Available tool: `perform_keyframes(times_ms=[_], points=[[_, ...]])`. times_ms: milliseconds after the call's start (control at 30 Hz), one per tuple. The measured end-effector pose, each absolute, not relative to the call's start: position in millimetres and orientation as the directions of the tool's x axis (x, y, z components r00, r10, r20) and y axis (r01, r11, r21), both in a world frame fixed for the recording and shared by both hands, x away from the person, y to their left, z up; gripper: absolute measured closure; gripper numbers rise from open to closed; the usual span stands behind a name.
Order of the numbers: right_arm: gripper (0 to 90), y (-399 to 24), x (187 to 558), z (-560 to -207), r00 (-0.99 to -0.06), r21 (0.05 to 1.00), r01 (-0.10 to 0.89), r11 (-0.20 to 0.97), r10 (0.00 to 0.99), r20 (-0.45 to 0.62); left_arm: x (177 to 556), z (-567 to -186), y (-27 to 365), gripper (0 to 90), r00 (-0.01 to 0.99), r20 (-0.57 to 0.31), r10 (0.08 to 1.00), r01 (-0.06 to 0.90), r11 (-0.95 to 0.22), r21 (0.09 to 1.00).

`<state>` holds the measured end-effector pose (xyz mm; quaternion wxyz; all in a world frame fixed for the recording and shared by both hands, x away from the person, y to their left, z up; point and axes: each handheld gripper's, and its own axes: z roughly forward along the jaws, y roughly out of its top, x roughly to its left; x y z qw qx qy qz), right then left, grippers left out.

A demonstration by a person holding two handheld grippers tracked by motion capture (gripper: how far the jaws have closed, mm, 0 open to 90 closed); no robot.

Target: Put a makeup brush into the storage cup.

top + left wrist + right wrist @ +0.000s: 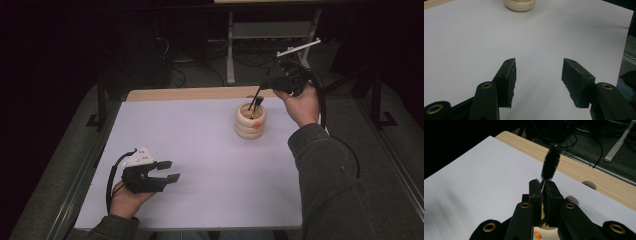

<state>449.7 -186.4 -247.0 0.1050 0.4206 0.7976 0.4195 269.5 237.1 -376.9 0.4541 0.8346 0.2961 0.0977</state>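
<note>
Black bristle brush [550, 164] clamped in right gripper [543, 187] above cream ringed holder [251, 120], its small print unreadable, left gripper [538, 75] half open, holding nothing, over bare white tabletop [200, 150].

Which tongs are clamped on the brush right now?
The right tongs, above the cream holder, pinch the black brush. The left tongs stand open, empty.

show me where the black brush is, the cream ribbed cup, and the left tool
black brush [550, 163], right gripper view, on the bristle head above the shut jaws.
cream ribbed cup [250, 121], high view, on its outer wall.
left tool [538, 82], left gripper view, midway between its open fingertips.
</note>
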Motion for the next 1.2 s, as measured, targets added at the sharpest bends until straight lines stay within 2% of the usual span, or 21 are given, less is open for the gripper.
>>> perform_keyframes(times_ms=[700,867,1200], points=[[84.6,-197,457,-284,-0.560,0.749,0.628,0.214,0.792,0.243,270,-377,237,44.0,0.804,-0.107,0.585,0.407,-0.411,0.816],[84.6,-196,457,-299,-0.546,0.755,0.634,0.167,0.788,0.284,270,-377,238,44.0,0.804,-0.106,0.585,0.407,-0.410,0.816],[84.6,-193,456,-311,-0.548,0.750,0.633,0.191,0.795,0.260,270,-377,238,44.1,0.806,-0.101,0.583,0.405,-0.418,0.813]])
